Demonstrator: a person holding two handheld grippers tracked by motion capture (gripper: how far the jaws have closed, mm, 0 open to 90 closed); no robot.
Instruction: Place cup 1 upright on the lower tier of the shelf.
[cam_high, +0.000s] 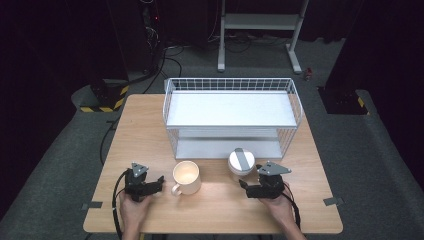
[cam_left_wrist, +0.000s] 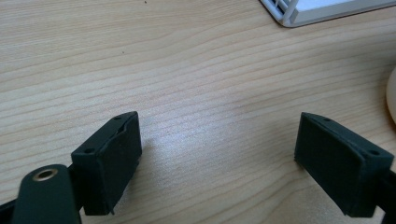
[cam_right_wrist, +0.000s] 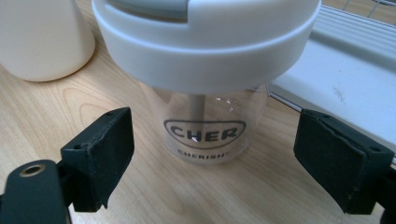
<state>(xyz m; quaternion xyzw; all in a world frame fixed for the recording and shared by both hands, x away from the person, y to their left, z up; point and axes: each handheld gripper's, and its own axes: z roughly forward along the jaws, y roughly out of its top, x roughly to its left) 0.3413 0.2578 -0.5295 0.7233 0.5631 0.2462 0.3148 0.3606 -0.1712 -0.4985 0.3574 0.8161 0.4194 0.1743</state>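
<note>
The wooden table (cam_high: 215, 200) carries a white two-tier wire rack (cam_high: 231, 117) toward its far side, its open front facing the person, which reads to me as the place the smaller things are meant to go. In front of it stand a cream mug (cam_high: 186, 177), upright with its handle toward the person, and to its right a clear jar with a wide white lid (cam_high: 241, 163), upright close to the rack's lower shelf. The right gripper (cam_high: 245, 186) sits just on the near side of that jar, jaws spread wide with nothing between them, lined up as though to close around it. The left gripper (cam_high: 159, 181) rests near the mug's handle, also spread and empty, seemingly waiting. From above, the jar is mostly a lid with a grey strip; the right gripper view instead shows its transparent body (cam_right_wrist: 205, 126) and a printed oval logo, with the mug to one side. The left gripper view adds bare wood grain and a corner of the rack's base.
</note>
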